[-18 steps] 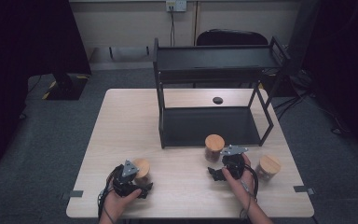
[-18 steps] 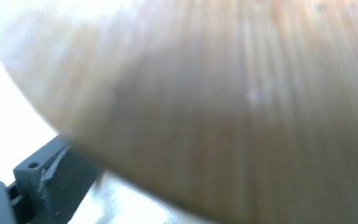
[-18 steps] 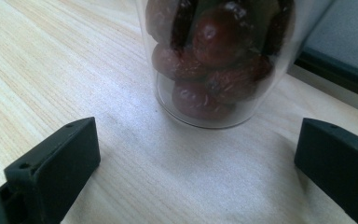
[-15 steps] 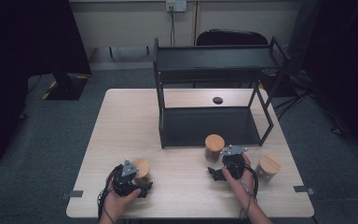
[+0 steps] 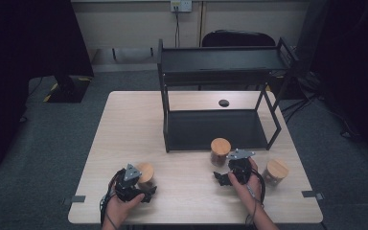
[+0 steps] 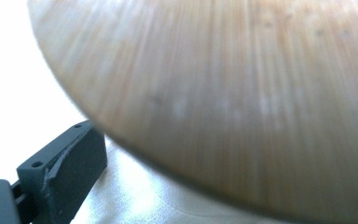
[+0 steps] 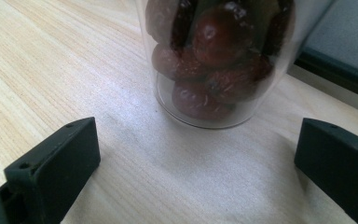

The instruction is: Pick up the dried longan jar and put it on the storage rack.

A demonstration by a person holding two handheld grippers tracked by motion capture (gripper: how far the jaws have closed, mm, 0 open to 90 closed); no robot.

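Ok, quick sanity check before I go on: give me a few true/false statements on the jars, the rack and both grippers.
1. Three jars with wooden lids stand on the table. True.
2. The middle jar sits on the rack's lower shelf. False: it stands on the table, just in front of the rack.
3. The right gripper is open, its jar ahead of the jaws. True.
4. The rack's top shelf holds a jar. False: it holds none.
5. The left gripper is beside the left jar. True.

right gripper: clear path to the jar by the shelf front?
Probably yes. The right gripper is open, and the glass jar stands just ahead between its jaws on bare table, nothing between them.
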